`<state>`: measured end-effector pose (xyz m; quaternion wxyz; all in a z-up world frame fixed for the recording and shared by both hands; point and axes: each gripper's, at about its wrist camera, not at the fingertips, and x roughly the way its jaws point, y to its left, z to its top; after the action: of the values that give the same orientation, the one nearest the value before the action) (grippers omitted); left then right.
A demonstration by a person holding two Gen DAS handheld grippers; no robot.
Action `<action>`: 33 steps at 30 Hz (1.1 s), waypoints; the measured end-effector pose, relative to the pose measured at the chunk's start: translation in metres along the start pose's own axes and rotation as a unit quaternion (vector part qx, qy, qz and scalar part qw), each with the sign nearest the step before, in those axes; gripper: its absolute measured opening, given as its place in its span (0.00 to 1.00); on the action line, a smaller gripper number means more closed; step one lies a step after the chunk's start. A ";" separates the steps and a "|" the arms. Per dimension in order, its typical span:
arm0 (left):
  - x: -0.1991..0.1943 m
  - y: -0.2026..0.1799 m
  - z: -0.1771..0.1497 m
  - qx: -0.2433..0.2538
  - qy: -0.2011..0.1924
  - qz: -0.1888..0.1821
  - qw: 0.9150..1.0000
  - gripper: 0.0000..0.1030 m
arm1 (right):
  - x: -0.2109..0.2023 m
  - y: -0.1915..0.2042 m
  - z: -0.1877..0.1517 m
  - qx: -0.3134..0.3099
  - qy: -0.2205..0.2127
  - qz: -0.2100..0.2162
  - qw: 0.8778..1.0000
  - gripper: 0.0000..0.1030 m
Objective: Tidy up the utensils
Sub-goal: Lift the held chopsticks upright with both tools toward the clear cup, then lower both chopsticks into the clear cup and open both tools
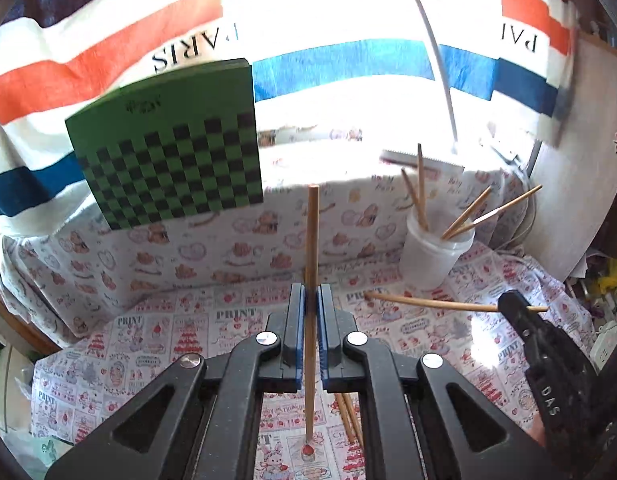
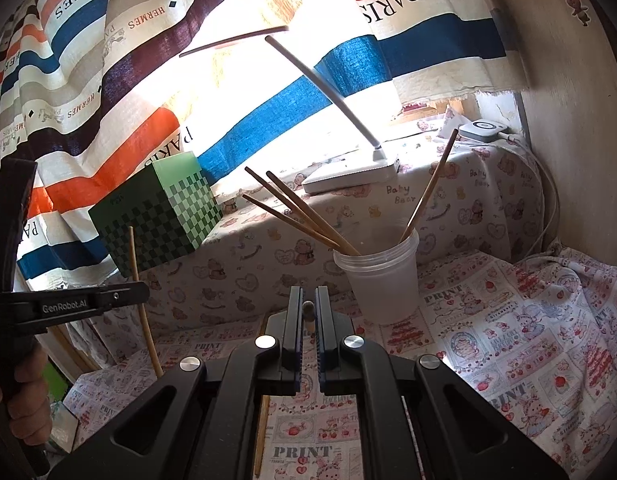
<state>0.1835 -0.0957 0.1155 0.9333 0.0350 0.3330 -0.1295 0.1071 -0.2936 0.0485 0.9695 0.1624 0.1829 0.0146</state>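
Observation:
My left gripper (image 1: pixel 311 300) is shut on a wooden chopstick (image 1: pixel 312 240) that stands upright, raised off the patterned cloth. In the right wrist view the same gripper (image 2: pixel 142 293) and its chopstick (image 2: pixel 135 264) show at the left. My right gripper (image 2: pixel 308 308) is shut on another chopstick (image 2: pixel 308 306), seen end-on between the pads. From the left wrist view that right gripper (image 1: pixel 510 304) holds its chopstick (image 1: pixel 428 303) nearly level, in front of the cup. A translucent plastic cup (image 2: pixel 382 280) (image 1: pixel 432 256) holds several chopsticks. A few loose chopsticks (image 1: pixel 350 416) (image 2: pixel 262 432) lie on the cloth.
A green checkered box (image 1: pixel 168 148) (image 2: pixel 160 216) leans on the raised ledge at the back left. A white desk lamp (image 2: pixel 348 176) and a small white device (image 2: pixel 482 130) sit on the ledge. Striped curtains hang behind; a wooden panel (image 2: pixel 568 140) stands at the right. A hand (image 2: pixel 24 392) grips the left tool.

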 end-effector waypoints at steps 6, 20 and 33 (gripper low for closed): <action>-0.045 -0.003 0.003 0.014 -0.090 -0.029 0.995 0.05 | -0.021 0.006 0.006 -0.033 -0.008 -0.001 0.999 0.06; -0.064 -0.062 0.049 0.027 -0.200 -0.123 0.972 0.05 | -0.052 0.010 0.135 -0.081 -0.054 -0.021 0.995 0.06; 0.008 -0.089 0.099 -0.003 -0.247 -0.119 0.962 0.05 | -0.004 -0.018 0.179 -0.031 -0.141 -0.018 0.989 0.06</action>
<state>0.2264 -0.1980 0.1889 0.9645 -0.0405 0.0940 -0.2435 0.1668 -0.3666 0.2014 0.9903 0.1292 0.0470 -0.0200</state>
